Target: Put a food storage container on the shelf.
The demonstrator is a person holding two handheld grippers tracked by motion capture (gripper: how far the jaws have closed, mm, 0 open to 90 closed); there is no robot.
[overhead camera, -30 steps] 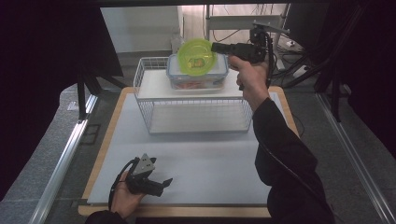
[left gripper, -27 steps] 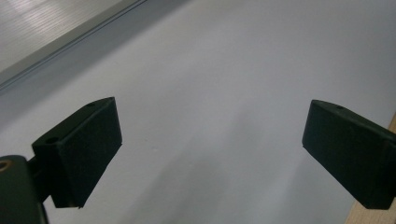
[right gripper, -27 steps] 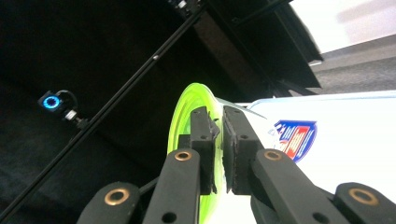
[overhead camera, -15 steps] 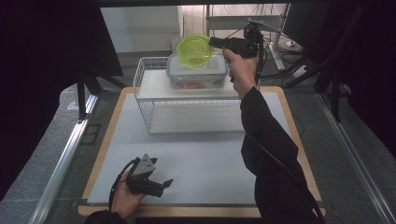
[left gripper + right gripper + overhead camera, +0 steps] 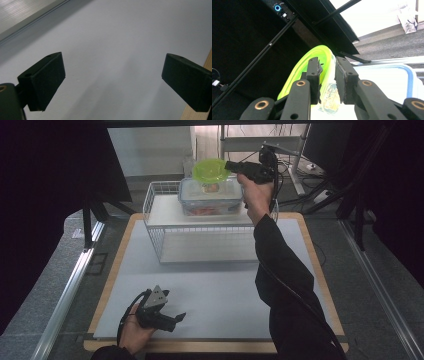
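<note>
right claw jaws just opening, narrow, straddling glossy lime plastic bowl rim.

A: We call this a lab recording booth?
B: Yes. We see black curtains, a white board table with wood edging, metal rails, cables and a shelf frame behind, grey carpet floor.
</note>
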